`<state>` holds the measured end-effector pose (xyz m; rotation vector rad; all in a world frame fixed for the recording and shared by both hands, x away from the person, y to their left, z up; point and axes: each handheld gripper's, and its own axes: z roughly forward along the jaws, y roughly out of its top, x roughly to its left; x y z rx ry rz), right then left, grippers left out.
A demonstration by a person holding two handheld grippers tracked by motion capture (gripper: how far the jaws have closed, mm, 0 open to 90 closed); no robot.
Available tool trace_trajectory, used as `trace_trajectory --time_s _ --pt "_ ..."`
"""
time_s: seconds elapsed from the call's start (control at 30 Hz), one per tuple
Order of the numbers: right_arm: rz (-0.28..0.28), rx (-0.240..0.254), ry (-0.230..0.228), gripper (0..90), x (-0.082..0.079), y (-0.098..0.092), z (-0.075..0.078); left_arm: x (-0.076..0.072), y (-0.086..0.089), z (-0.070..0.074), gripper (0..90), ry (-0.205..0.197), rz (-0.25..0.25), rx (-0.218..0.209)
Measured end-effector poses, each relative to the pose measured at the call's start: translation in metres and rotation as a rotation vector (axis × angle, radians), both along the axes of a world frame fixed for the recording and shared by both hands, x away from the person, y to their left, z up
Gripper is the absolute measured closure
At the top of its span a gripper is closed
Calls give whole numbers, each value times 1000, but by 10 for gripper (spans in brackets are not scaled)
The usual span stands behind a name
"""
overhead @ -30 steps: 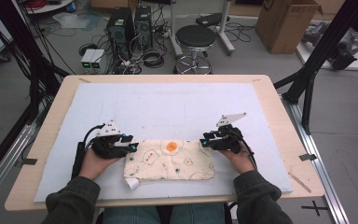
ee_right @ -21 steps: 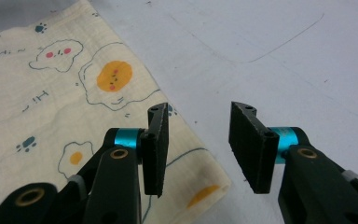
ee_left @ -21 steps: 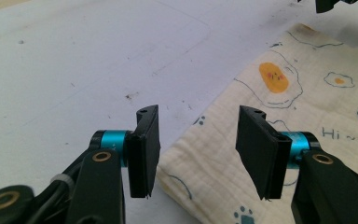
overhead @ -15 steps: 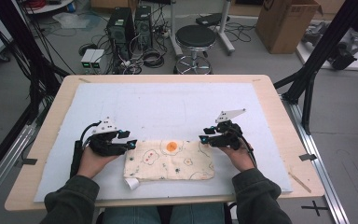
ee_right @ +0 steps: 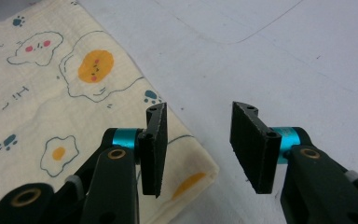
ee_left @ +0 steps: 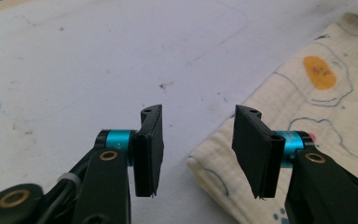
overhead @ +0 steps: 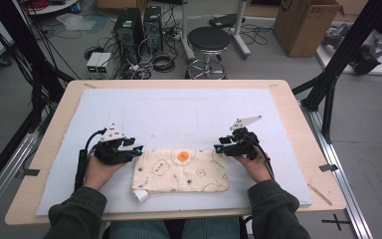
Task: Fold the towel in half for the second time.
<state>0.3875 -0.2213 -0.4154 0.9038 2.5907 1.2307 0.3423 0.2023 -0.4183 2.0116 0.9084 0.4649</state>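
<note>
Cloth [overhead: 181, 171]: a cream square printed with fried eggs and paw prints. It lies flat on the near middle of the mat [overhead: 179, 114], between your two hands, with one small corner folded under at its near left edge.
Mat: a pale sheet that covers most of the table [overhead: 298, 119]; the cloth rests on it.
Left gripper [overhead: 133, 147]: you hold it just beside the left far corner of the cloth, jaws pointing toward the cloth. In the left gripper view [ee_left: 198, 154] the jaws stand apart with a clear gap. The cloth's corner lies on the mat under the right-hand jaw and the gap; the pads do not press on it. These jaws have just been closing a little, with nothing lifted between them.
Right gripper [overhead: 222, 145]: you hold it just beside the right far corner of the cloth, jaws pointing toward the cloth. In the right gripper view [ee_right: 198, 149] the jaws are spread. The cloth's corner lies under the left-hand jaw, bare mat shows in the gap, and nothing is pinched.
Hands: your left hand [overhead: 97, 169] and right hand [overhead: 251, 162] rest low over the mat on either side of the cloth.
</note>
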Motion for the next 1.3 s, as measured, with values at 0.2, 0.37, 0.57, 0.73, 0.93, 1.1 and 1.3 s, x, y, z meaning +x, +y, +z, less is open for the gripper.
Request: trace_trajectory --time_s 0.2,0.37,0.57,0.73,0.93,1.1,1.3 --pt "-1 -8 27 566 3 -1 -4 8 -4 -10 524 48 8 11" --pt "5 -17 46 592 6 -3 -11 13 -5 -15 560 92 -8 -20" --pt "11 -9 65 621 6 -7 -15 15 -8 -22 603 134 -48 23" --pt "2 -13 76 631 7 -9 -19 16 -9 -23 647 132 -64 28" --pt "40 -46 81 718 6 -2 -22 14 -10 -23 739 135 -87 29" --pt "61 -43 90 822 6 -2 -22 11 -12 -21 829 123 -99 55" --pt "61 -13 87 842 7 -3 -15 11 -8 -15 845 96 -70 19"
